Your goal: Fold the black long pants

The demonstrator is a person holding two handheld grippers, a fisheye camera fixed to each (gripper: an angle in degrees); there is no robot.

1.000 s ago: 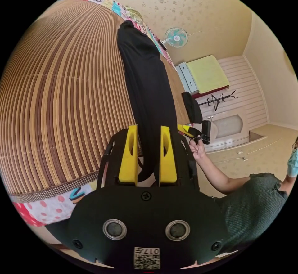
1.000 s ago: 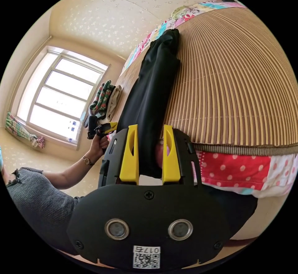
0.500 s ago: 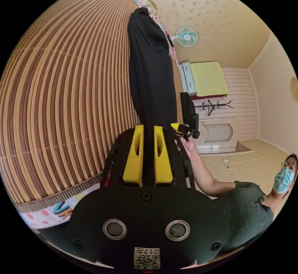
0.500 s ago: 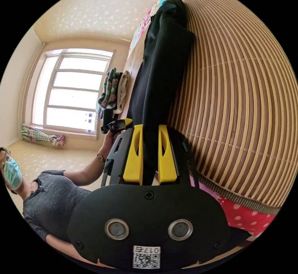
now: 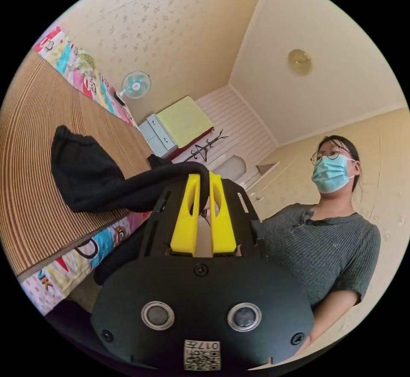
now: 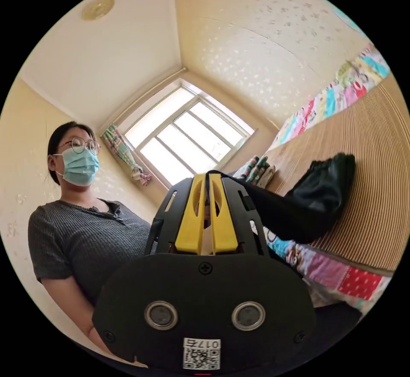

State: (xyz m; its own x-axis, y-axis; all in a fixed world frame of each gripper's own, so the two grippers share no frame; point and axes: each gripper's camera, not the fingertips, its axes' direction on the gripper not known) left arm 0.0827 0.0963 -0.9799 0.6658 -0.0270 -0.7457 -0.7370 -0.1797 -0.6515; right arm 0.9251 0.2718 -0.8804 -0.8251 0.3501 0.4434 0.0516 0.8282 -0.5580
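Observation:
The black long pants (image 5: 89, 176) lie bunched on the striped bamboo mat (image 5: 30, 138) and stretch up off it to my left gripper (image 5: 204, 178), whose yellow jaws are shut on a thin fold of the cloth. In the right gripper view the same pants (image 6: 316, 202) rise from the mat (image 6: 376, 172) to my right gripper (image 6: 208, 178), also shut on a pinched edge of the fabric. Both grippers are lifted and tilted back toward the person.
A person in a grey top (image 5: 324, 249) stands close behind both grippers. The mat covers a bed with a patchwork sheet (image 6: 324, 266). Folded clothes (image 6: 258, 170) lie by the window (image 6: 188, 133). A fan (image 5: 136, 84), a small drawer cabinet (image 5: 156, 133) and a coat rack (image 5: 205, 148) stand along the far wall.
Both grippers closed on the pants' end and lifted it off the mat, tipping up and back. The long flat leg now looks bunched and pulled toward the bed's edge.

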